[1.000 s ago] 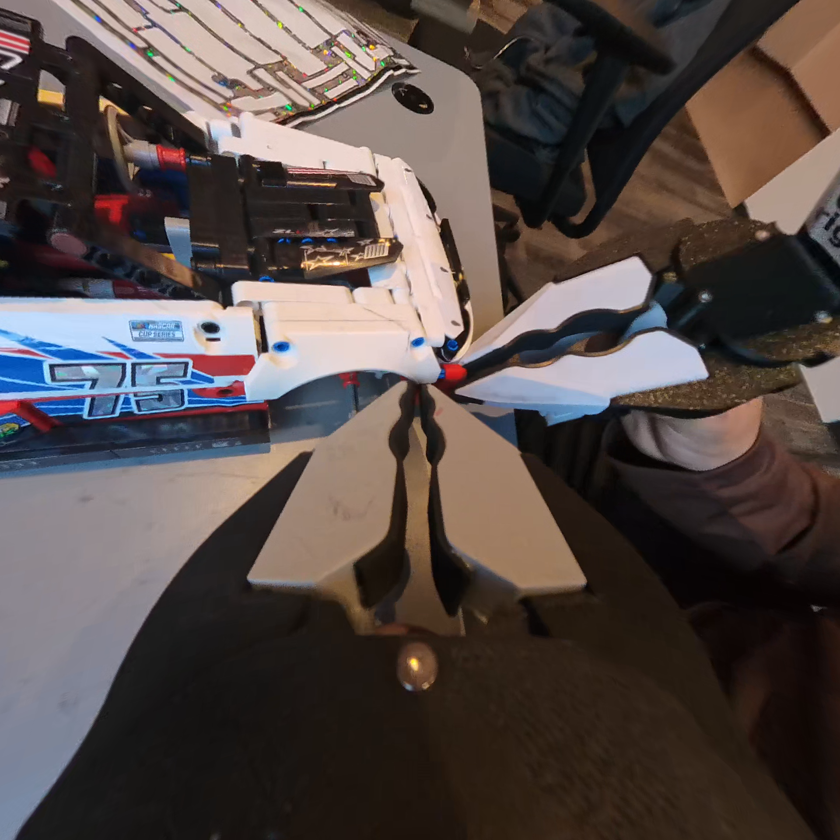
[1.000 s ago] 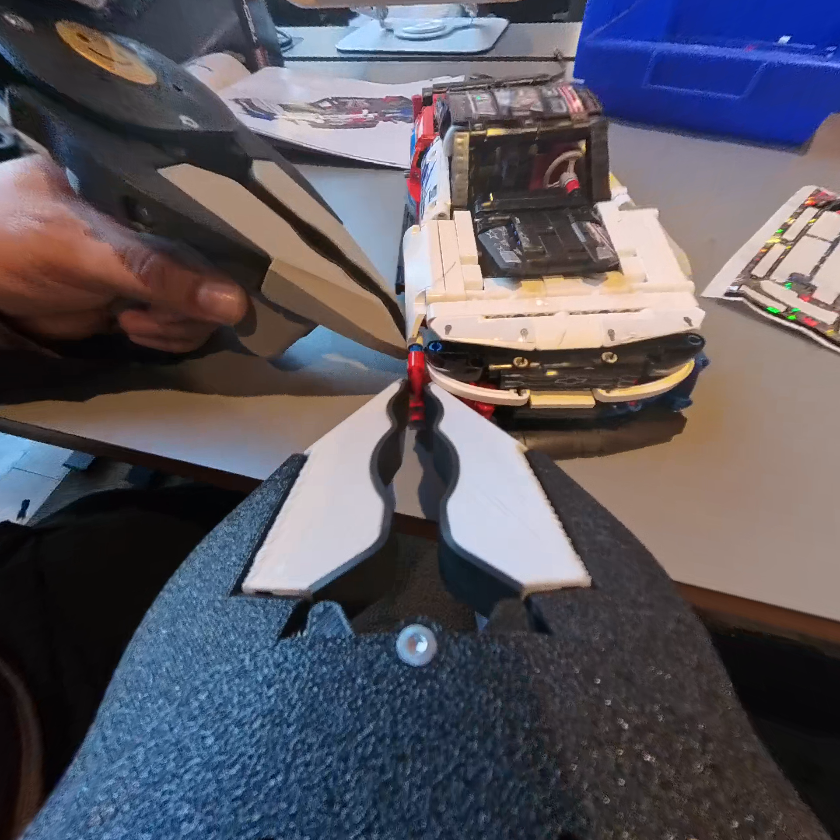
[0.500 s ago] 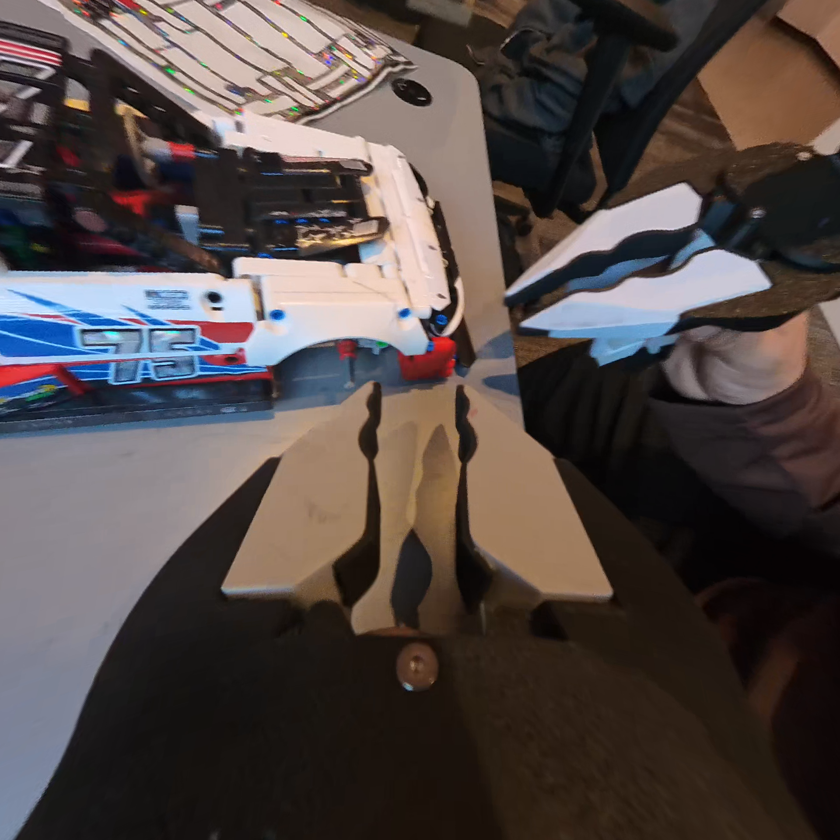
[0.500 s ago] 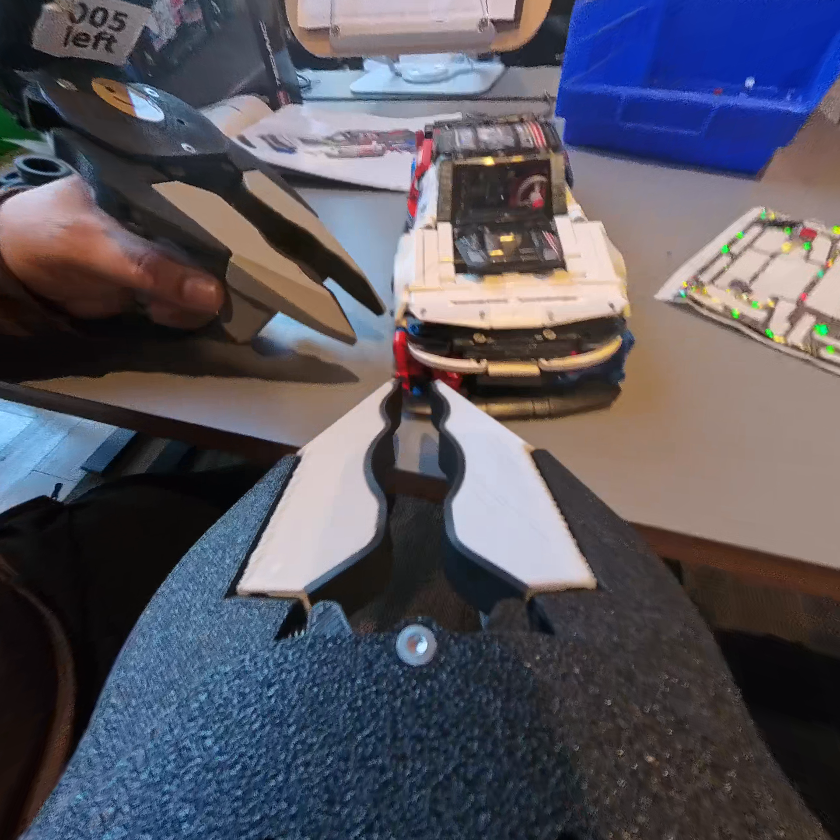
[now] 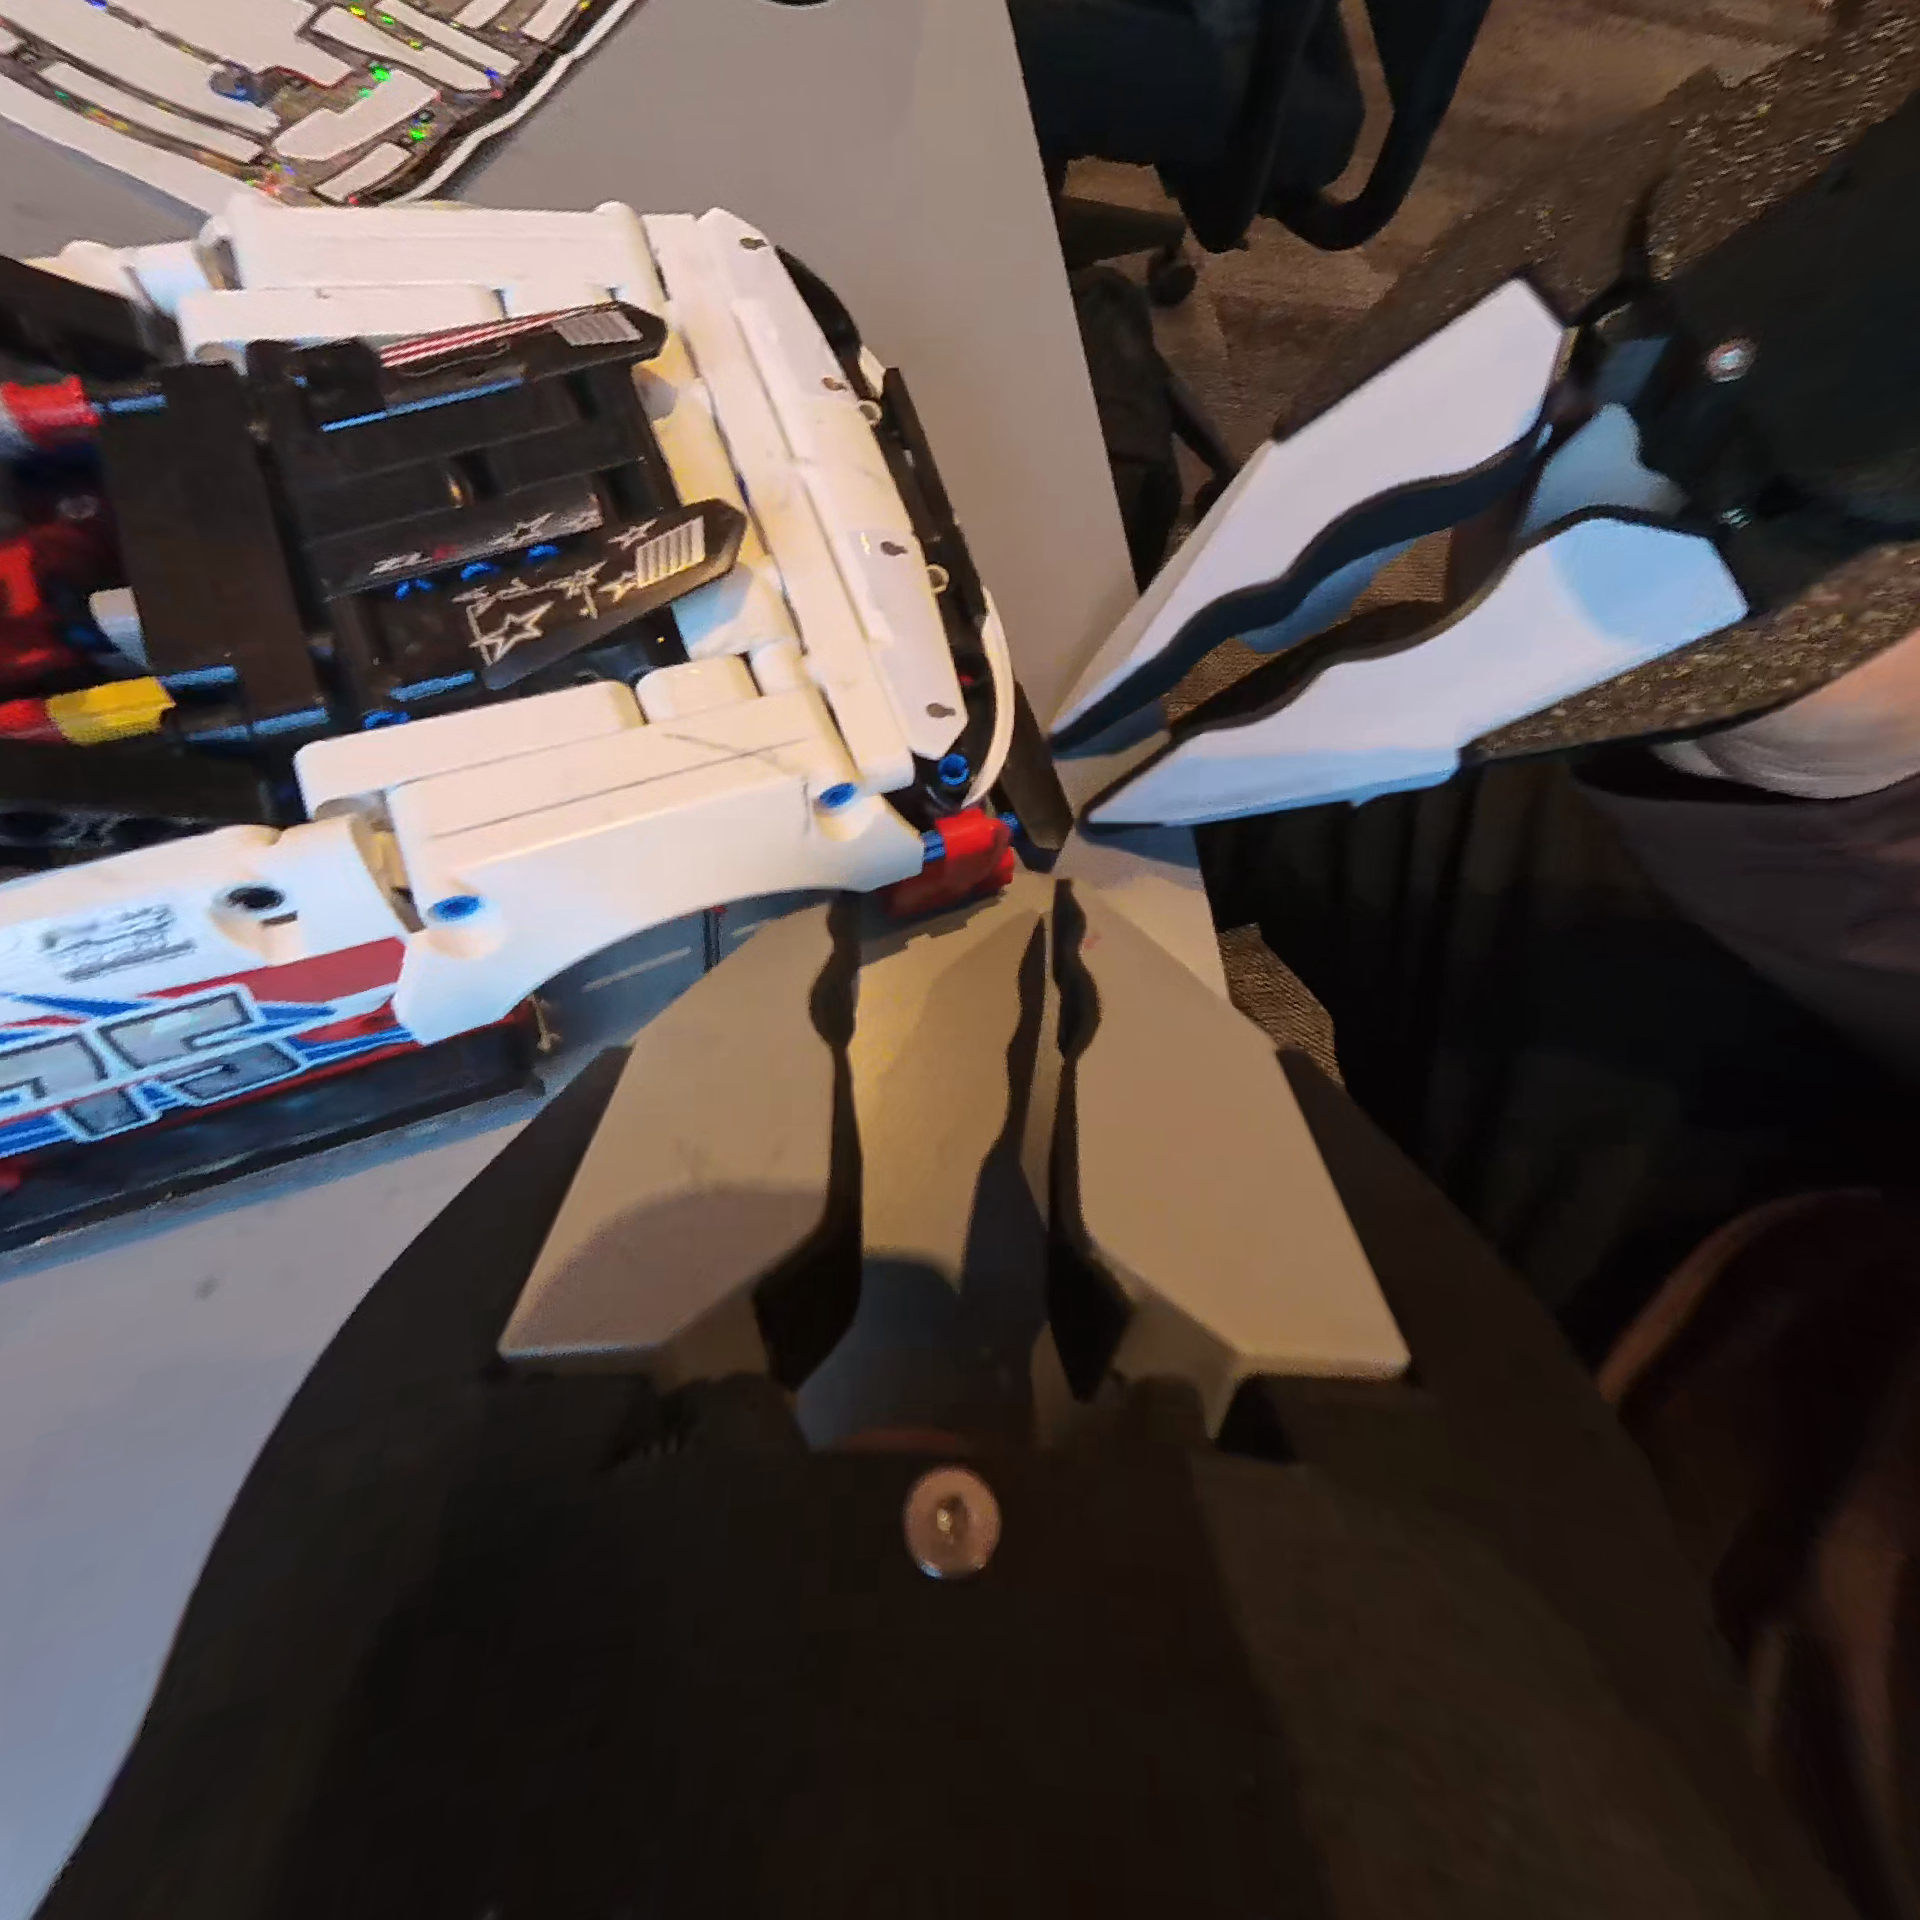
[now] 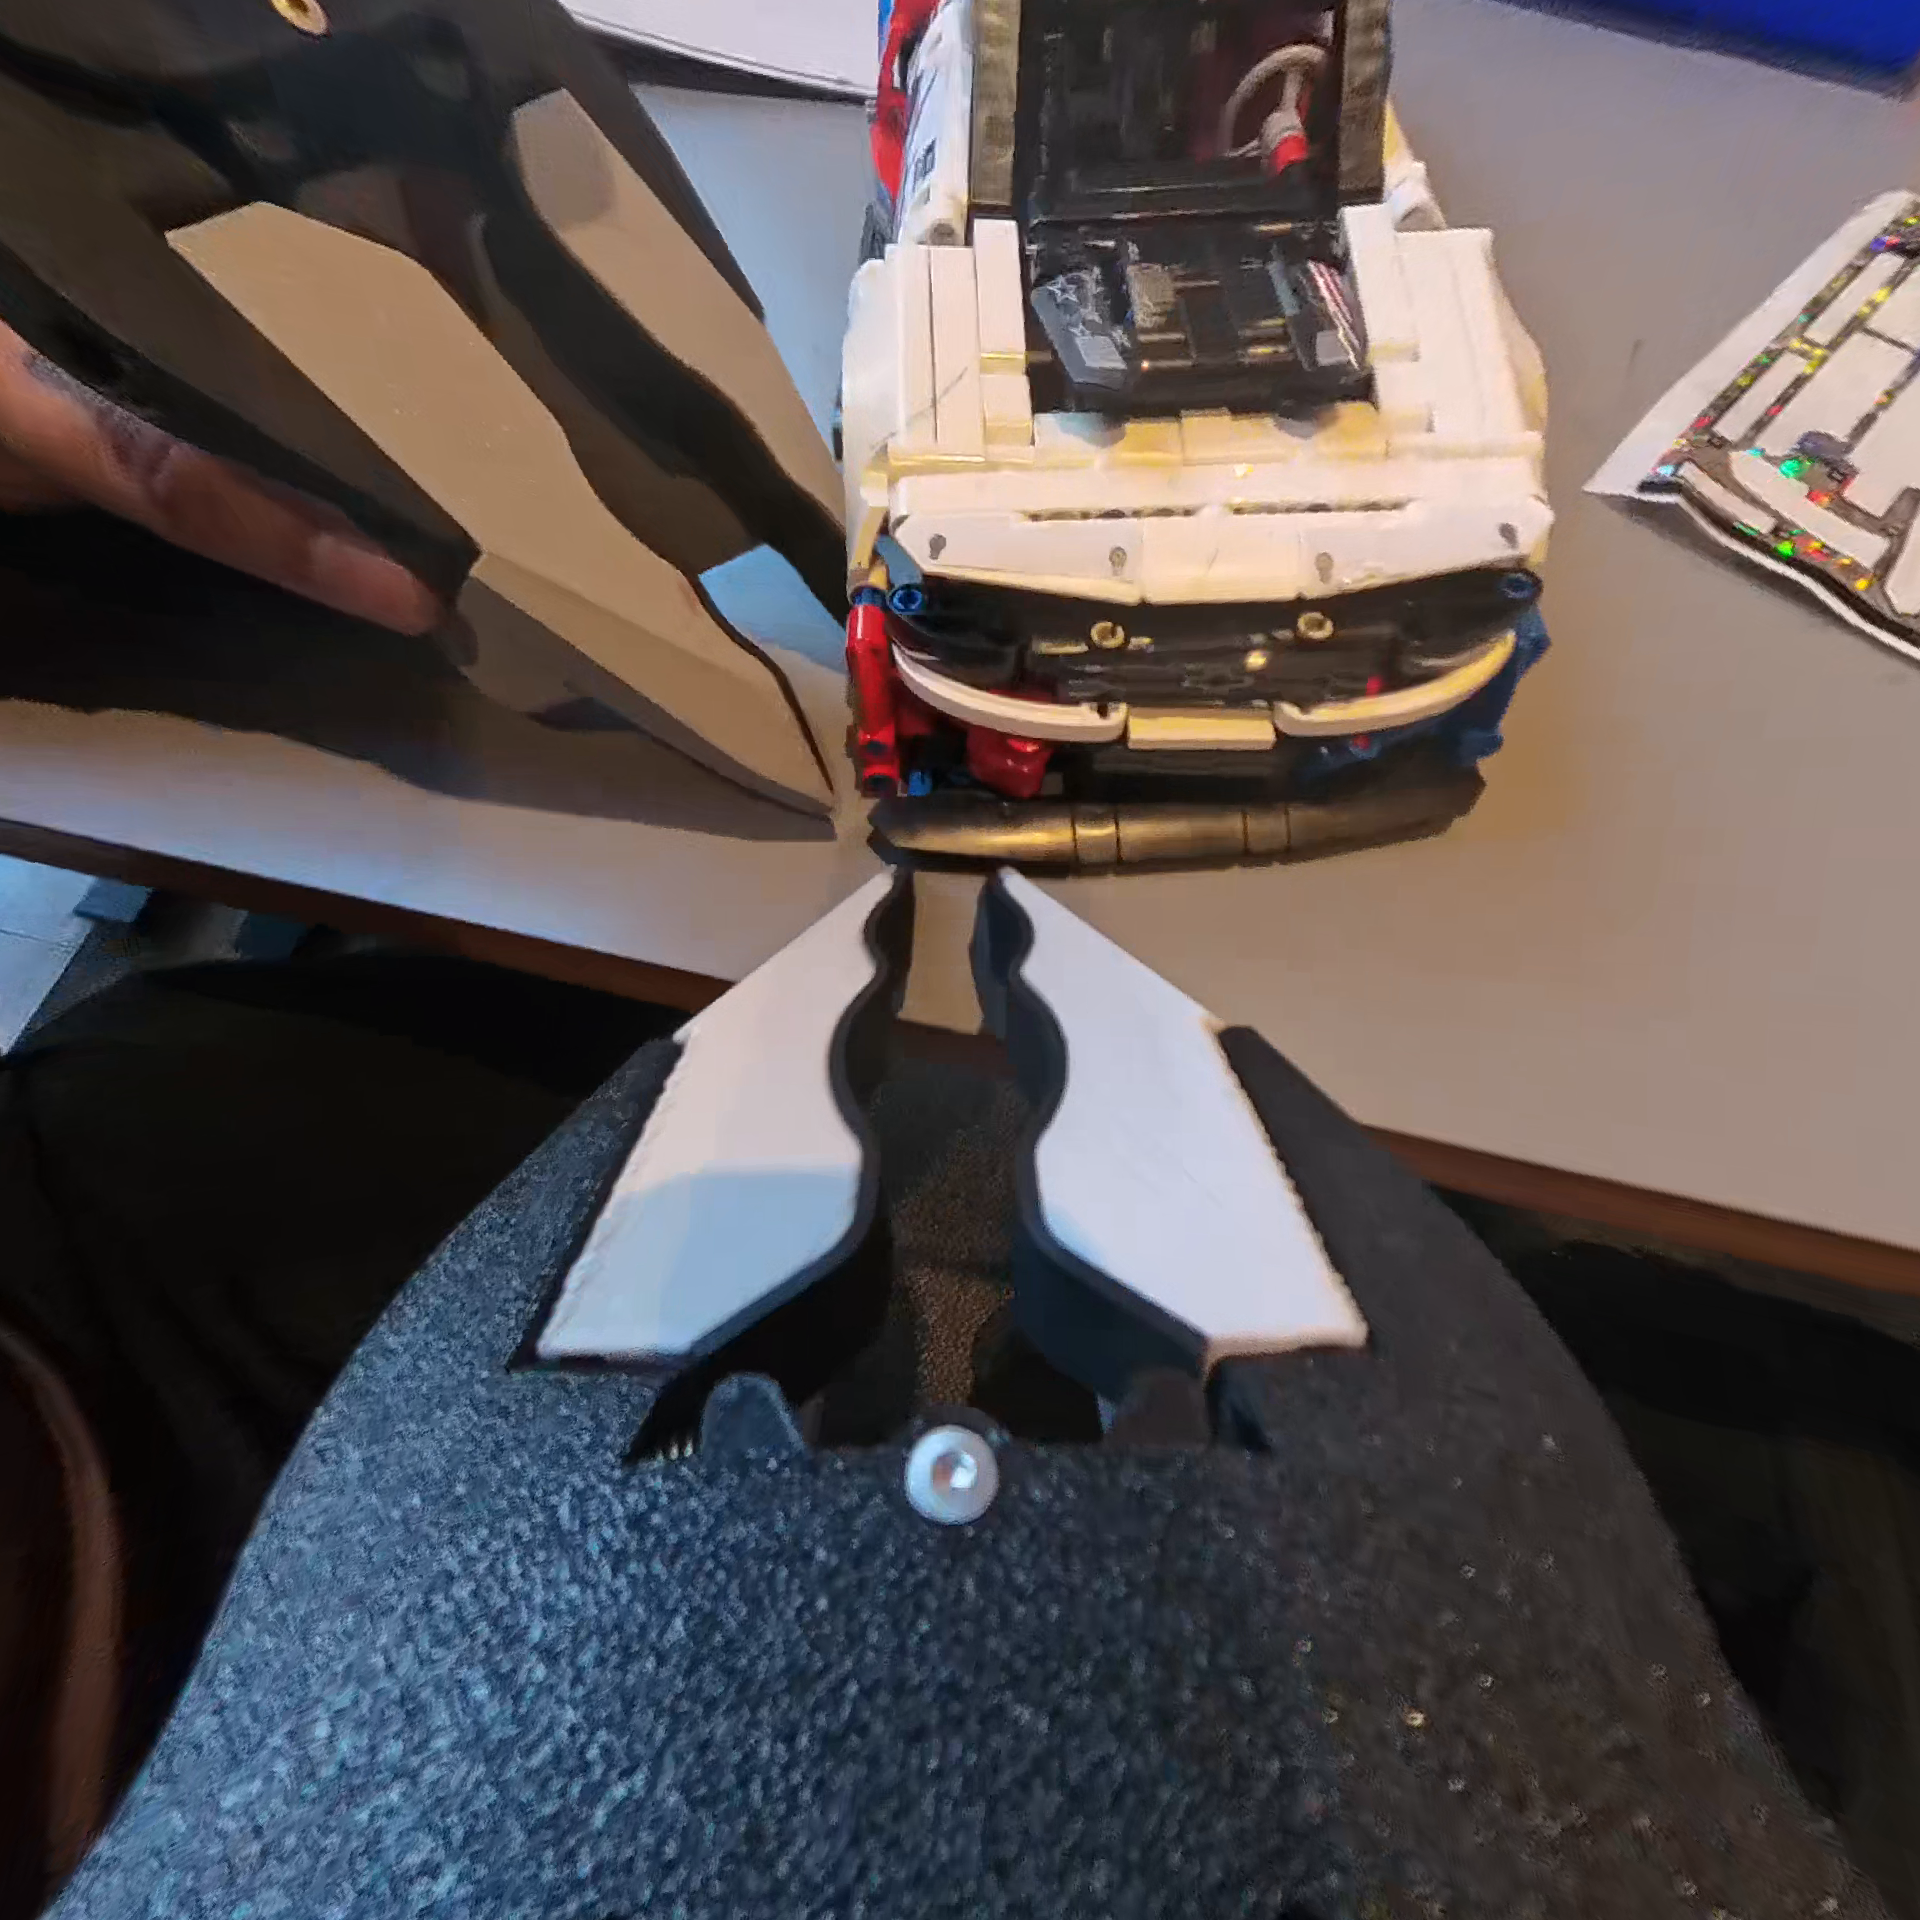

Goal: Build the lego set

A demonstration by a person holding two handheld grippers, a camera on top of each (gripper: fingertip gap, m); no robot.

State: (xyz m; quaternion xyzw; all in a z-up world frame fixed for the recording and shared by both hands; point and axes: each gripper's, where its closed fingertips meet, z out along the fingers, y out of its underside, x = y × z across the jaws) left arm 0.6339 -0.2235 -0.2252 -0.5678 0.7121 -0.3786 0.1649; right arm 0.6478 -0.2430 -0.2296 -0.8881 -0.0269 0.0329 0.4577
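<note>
A white lego race car with a black hood and red and blue side stripes stands on the grey table. It faces me in the right wrist view. A red beam stands upright on its front corner and also shows in the left wrist view. My left gripper is open and empty, its tips just short of that corner. It also shows in the right wrist view, beside the red beam. My right gripper is slightly open and empty, just in front of the bumper. In the left wrist view its tips are next to the same corner.
A sticker sheet lies right of the car and also shows in the left wrist view. The table's front edge runs close under the right gripper. A black chair stands beyond the table's end. A hand holds the left gripper. Left and right tips are no more than a few centimetres apart.
The right gripper let go of the red beam, which stays on the car. Both grippers opened, backed off, then moved in close to the front corner again.
</note>
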